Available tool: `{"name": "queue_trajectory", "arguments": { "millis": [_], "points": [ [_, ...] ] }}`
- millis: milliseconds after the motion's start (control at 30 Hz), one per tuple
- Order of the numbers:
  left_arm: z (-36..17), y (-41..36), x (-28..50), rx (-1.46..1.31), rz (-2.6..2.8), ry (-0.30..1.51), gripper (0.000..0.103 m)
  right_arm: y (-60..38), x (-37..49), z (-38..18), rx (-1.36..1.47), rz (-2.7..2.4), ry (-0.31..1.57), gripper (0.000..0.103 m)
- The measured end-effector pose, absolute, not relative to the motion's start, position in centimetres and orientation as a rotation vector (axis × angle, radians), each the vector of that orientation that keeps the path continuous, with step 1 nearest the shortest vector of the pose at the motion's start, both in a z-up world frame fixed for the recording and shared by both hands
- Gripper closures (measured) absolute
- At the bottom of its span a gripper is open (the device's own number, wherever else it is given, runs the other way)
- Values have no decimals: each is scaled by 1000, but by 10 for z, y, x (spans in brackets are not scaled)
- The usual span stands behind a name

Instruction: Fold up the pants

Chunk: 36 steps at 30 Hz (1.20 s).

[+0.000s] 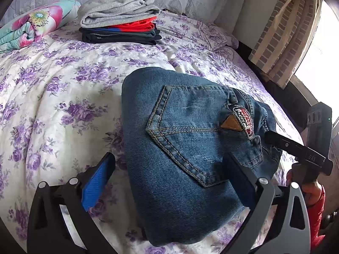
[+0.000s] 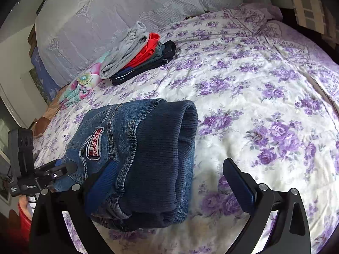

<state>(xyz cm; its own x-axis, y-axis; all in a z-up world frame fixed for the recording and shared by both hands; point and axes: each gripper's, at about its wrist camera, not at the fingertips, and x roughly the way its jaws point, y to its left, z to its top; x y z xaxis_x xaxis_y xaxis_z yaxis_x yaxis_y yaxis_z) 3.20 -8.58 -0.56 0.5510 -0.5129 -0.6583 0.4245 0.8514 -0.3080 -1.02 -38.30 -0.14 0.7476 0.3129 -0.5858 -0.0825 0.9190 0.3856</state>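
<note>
Folded jeans [image 1: 186, 158] lie on the near bed [image 1: 53, 105]. Left gripper [image 1: 169, 182] and right gripper [image 2: 169, 188], both spread wide, hold nothing; lift them away gently, sparing the fold.

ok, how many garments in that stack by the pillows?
4 distinguishable: grey garment on top, red garment under it, dark green garment next, black garment at the bottom. A blue patch by the red may be a fifth; more may be hidden.

Folded jeans [image 2: 135, 158] on floral bedspread [image 2: 264, 89], between splayed right hand-held gripper [image 2: 169, 182] fingers.
</note>
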Motion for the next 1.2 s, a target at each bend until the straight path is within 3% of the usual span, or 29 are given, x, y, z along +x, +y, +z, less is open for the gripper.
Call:
{"name": "queue_trajectory", "arguments": {
  "millis": [1200],
  "points": [
    [-3,-96,14,-13,-455,724,4,-382,-8,-15,395,238,701,3]
  ]
}}
